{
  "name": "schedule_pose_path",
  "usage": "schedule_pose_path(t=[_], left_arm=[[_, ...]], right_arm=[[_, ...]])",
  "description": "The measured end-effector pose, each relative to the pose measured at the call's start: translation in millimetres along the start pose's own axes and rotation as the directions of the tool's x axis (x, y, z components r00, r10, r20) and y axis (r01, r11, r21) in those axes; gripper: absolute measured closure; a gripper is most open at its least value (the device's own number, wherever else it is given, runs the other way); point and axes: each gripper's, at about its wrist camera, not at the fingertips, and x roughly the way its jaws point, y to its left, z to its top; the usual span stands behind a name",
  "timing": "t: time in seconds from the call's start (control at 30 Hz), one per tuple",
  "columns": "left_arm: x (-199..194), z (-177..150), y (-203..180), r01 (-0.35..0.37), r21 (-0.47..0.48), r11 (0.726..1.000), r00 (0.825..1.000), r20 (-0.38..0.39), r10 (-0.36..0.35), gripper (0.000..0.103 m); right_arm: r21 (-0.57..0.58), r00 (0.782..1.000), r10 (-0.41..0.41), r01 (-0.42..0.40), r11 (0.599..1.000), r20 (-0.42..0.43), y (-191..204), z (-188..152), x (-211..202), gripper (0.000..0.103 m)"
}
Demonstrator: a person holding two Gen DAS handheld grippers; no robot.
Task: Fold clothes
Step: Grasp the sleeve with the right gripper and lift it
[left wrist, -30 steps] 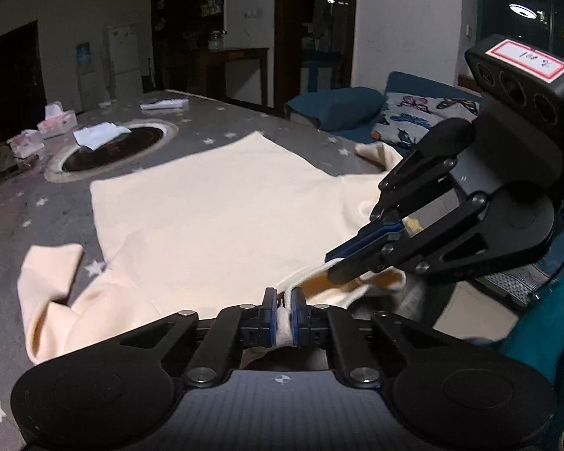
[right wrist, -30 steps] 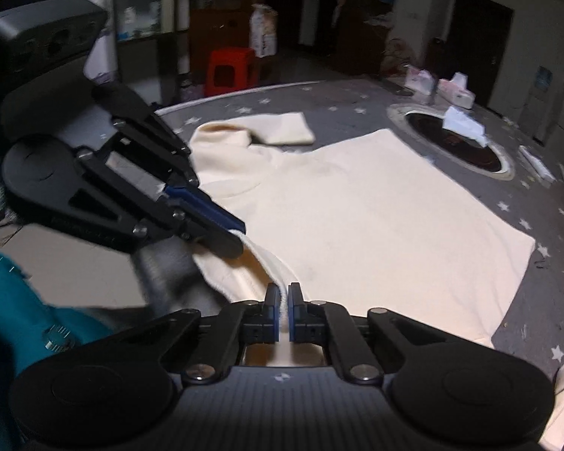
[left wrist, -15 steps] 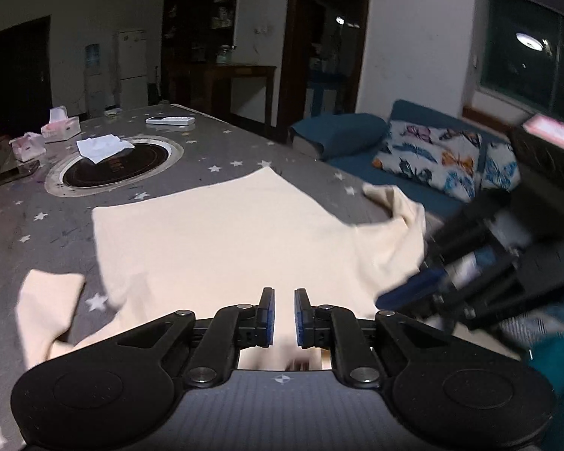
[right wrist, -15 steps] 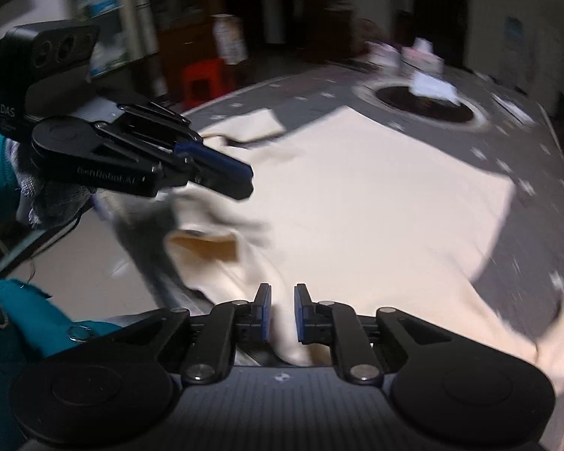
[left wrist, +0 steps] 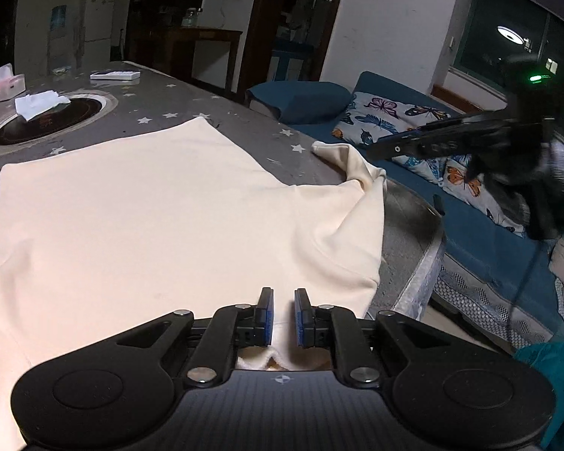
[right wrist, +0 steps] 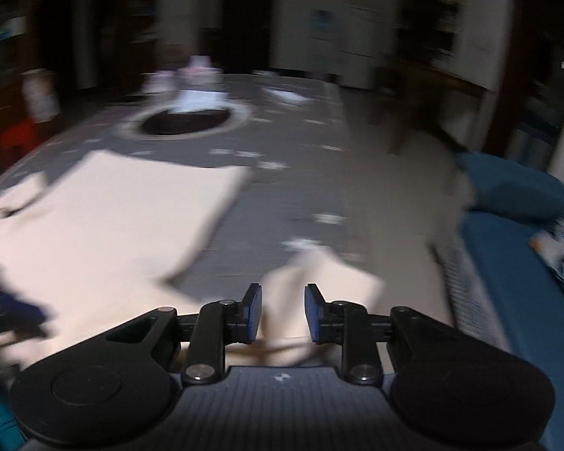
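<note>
Both grippers stand apart with nothing pinched: the left gripper (left wrist: 284, 317) has a narrow gap above the shirt's (left wrist: 161, 218) near edge, and the right gripper (right wrist: 283, 312) has just been opening, with a blurred sleeve (right wrist: 319, 274) beyond its fingers. Spread flat, the cream shirt lies on the grey starred tabletop (left wrist: 222, 112).

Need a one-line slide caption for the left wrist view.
Left tongs open over the collar edge of a cream shirt spread on a star-print table; right tongs off to the side.
</note>
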Motion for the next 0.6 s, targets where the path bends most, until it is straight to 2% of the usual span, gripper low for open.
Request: schedule_pose_path(t=[0.07, 0.17, 0.33, 0.37, 0.4, 0.47, 0.6], left_arm=[[0, 0, 0, -0.001, -0.003, 1.000, 1.000, -0.001, 0.001, 0.090], [1, 1, 0, -0.001, -0.007, 1.000, 1.000, -0.002, 0.001, 0.090], [1, 1, -1, -0.005, -0.013, 1.000, 1.000, -0.002, 0.005, 0.090], [1, 1, -1, -0.006, -0.013, 1.000, 1.000, -0.002, 0.006, 0.090], [0, 1, -1, -0.007, -0.014, 1.000, 1.000, -0.002, 0.007, 0.090], [0, 1, -1, -0.007, -0.014, 1.000, 1.000, -0.002, 0.007, 0.090], [0, 1, -1, -0.007, -0.012, 1.000, 1.000, -0.004, 0.007, 0.090]], right_arm=[[0.048, 0.999, -0.045, 0.046, 0.998, -0.014, -19, 0, 13, 0.078], [0.106, 0.997, -0.065, 0.069, 0.992, -0.034, -39, -3, 29, 0.074], [0.224, 0.998, -0.021, 0.036, 0.974, -0.066, -59, -6, 57, 0.075], [0.251, 0.998, -0.009, 0.026, 0.968, -0.068, -61, -6, 61, 0.076], [0.258, 0.998, -0.013, 0.027, 0.966, -0.057, -62, -7, 60, 0.088], [0.250, 0.999, -0.025, 0.031, 0.968, -0.028, -60, -5, 54, 0.098], [0.184, 0.996, -0.061, 0.049, 0.982, 0.062, -49, 7, 32, 0.100]])
